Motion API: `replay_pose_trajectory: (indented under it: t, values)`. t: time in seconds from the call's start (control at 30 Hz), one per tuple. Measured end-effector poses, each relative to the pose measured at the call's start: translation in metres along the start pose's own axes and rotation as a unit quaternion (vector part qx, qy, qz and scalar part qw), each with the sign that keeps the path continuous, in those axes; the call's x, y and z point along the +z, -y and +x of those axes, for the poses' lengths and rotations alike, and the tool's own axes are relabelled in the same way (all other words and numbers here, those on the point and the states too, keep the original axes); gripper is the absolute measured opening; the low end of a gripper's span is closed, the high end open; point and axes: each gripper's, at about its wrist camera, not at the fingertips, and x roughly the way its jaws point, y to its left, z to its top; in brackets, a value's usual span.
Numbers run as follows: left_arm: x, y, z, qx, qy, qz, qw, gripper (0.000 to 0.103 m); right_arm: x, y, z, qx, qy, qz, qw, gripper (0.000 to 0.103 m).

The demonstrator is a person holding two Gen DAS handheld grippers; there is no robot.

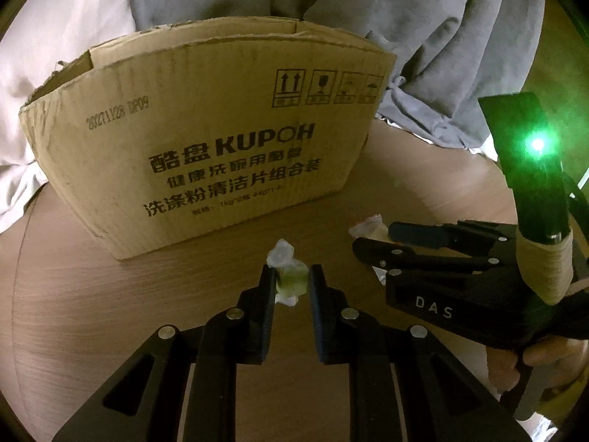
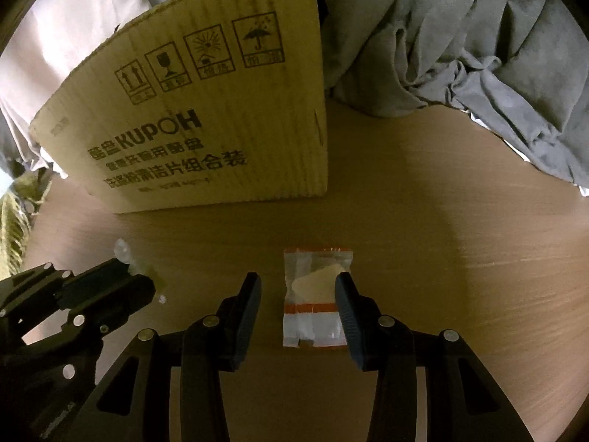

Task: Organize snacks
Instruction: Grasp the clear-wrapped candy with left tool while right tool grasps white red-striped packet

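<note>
Lying flat on the wooden table (image 2: 423,221), a clear snack packet (image 2: 316,294) with two orange bands was seen between the fingers of the right gripper (image 2: 298,316), a pale rounded piece being visible inside its wrapper. The fingers were held wide apart, the right pad (image 2: 348,320) overlapping the packet's edge in that view, though contact could not be judged, while the left pad stood clear of it. A second snack, a small green candy (image 1: 291,280) in a twisted clear wrapper, was found between the fingers of the left gripper (image 1: 292,283); those fingers were drawn narrow about it, the left pad (image 1: 267,294) being pressed against the wrapper and the right pad lying just beside it, so that a firm grip on both sides could not be confirmed. Whether the candy was lifted or rested on the table could not be told. Just behind both snacks an open cardboard box (image 1: 206,140) was stood upright on the table, printed with "KUPOH", Chinese characters and handling symbols. Grey cloth (image 1: 423,55) was heaped behind and to the right of the box. In the left wrist view a green light (image 1: 538,143) was shown glowing on the right gripper's dark upper part, above tan tape wound round its stem.
</note>
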Motion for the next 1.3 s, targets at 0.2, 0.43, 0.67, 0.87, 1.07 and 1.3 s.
replay_pose_trajectory:
  t: [0.2, 0.43, 0.67, 0.87, 1.07, 1.3]
  values:
    - [-0.001, 0.000, -0.005, -0.001, 0.009, 0.003, 1.0000, 0.019, 0.000, 0.003, 0.000, -0.008, 0.003, -0.002, 1.000, 0.013]
    - [-0.004, -0.003, -0.011, -0.005, 0.014, -0.002, 0.9999, 0.019, -0.001, 0.004, -0.009, 0.001, 0.016, 0.007, 1.000, 0.022]
    - [-0.006, -0.006, -0.015, 0.003, 0.017, -0.002, 0.9999, 0.019, -0.001, -0.007, -0.011, -0.018, 0.033, -0.016, 0.999, 0.060]
    - [-0.007, -0.009, -0.013, 0.007, 0.014, -0.007, 0.9999, 0.019, -0.001, -0.014, 0.005, -0.055, 0.020, -0.039, 0.997, 0.051]
    - [-0.010, -0.010, -0.013, 0.007, 0.013, -0.007, 0.9999, 0.019, -0.004, -0.015, 0.015, -0.054, 0.008, -0.037, 0.998, 0.039]
    - [-0.007, -0.009, -0.020, 0.005, 0.022, -0.013, 0.9997, 0.019, -0.008, -0.015, 0.007, -0.042, 0.015, -0.031, 0.999, 0.033]
